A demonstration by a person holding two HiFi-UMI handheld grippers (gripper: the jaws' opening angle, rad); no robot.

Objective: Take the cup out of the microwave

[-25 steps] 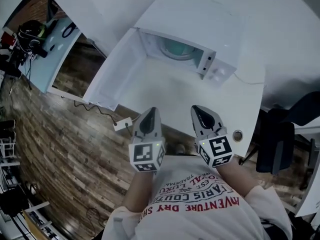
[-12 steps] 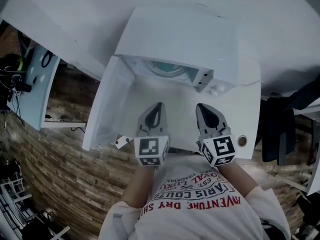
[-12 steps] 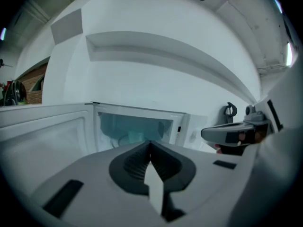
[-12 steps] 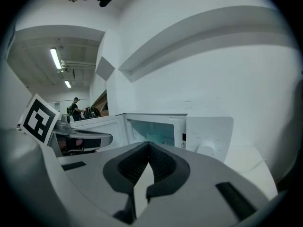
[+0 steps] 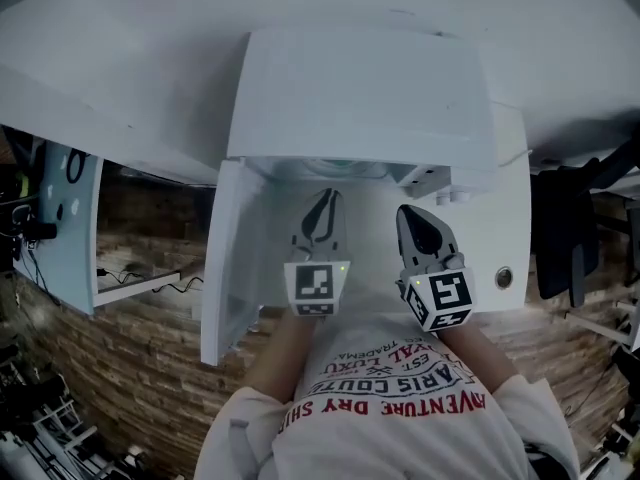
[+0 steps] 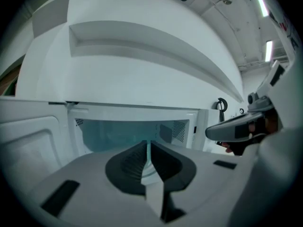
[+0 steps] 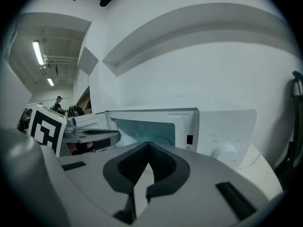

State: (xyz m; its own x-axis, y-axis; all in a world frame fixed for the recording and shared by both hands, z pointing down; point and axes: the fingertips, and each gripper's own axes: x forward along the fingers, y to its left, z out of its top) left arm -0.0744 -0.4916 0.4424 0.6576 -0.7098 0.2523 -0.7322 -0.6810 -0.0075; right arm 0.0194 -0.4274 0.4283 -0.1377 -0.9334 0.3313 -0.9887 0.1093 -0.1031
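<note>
Microwave: door swung wide, cavity facing you. Cup: not visible, presumably inside. Left gripper, right gripper: fingers pressed together, empty. Spread your fingers before entering; keep approach level.

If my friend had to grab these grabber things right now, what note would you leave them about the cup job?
Left hand-held gripper: shut, empty, pointing into the microwave's opening.
Right hand-held gripper: shut, empty, beside the left one, facing the microwave.
Microwave: its door is swung open to the left.
Cup: I can't make one out; the jaws hide the floor of the cavity.
Done: the door is open.
Left: open a gripper, reach in, find and grip the cup, and bring it out.
</note>
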